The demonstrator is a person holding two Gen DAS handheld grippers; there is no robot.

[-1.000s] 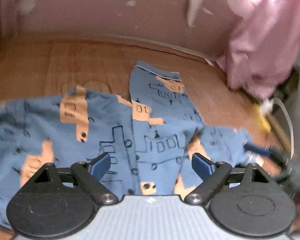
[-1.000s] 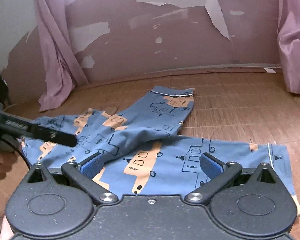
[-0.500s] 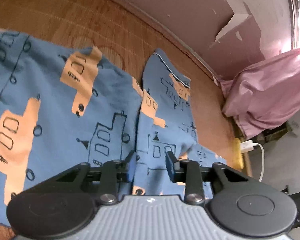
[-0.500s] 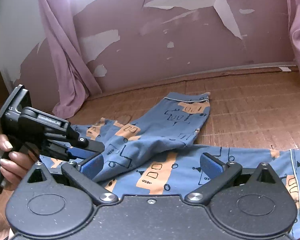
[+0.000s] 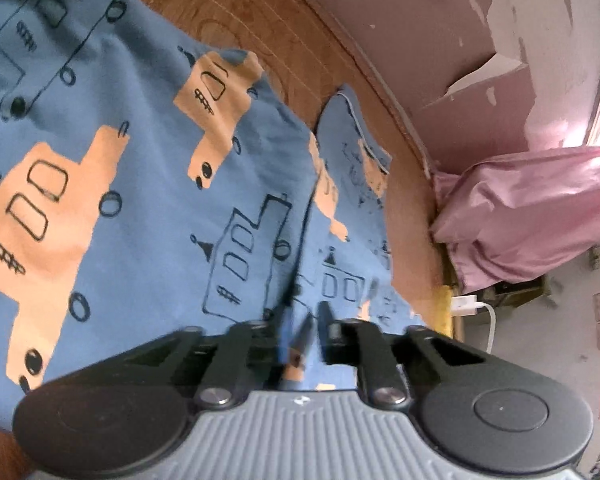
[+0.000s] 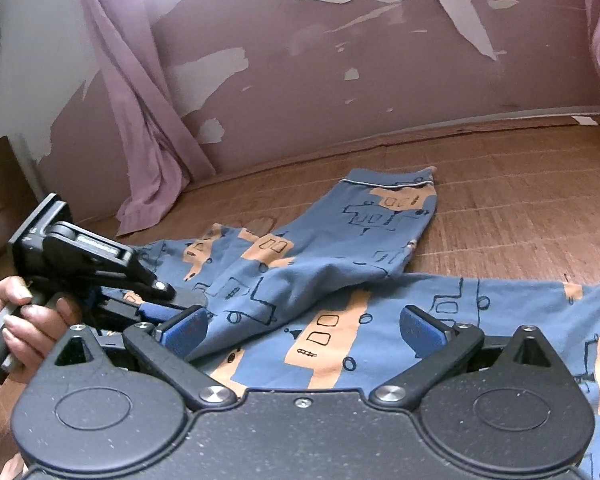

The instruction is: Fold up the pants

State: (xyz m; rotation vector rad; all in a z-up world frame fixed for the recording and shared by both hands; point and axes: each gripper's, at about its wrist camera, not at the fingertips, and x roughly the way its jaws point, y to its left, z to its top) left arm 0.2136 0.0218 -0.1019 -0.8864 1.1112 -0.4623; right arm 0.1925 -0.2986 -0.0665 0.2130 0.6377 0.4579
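Note:
Blue pants (image 5: 148, 216) printed with orange and outlined buildings lie spread on the wooden floor (image 5: 260, 20). One leg runs to the back, its hem (image 6: 392, 184) toward the wall; the other runs right across the front (image 6: 480, 304). My left gripper (image 5: 302, 330) is shut on a fold of the pants near the crotch seam. In the right wrist view this left gripper (image 6: 156, 304) shows at the left, held by a hand (image 6: 24, 320), at the pants' left edge. My right gripper (image 6: 304, 326) hovers open over the front leg, with nothing between its fingers.
A pink wall with peeling paint (image 6: 380, 60) closes off the back. Pink curtains hang at the left (image 6: 140, 120) and bunch on the floor at the right (image 5: 532, 216). A white charger and cable (image 5: 472, 304) lie by the floor's right edge.
My left gripper went from open to shut, pinching the pants' fabric, and tilted low over the cloth. My right gripper stayed open and pulled back a little.

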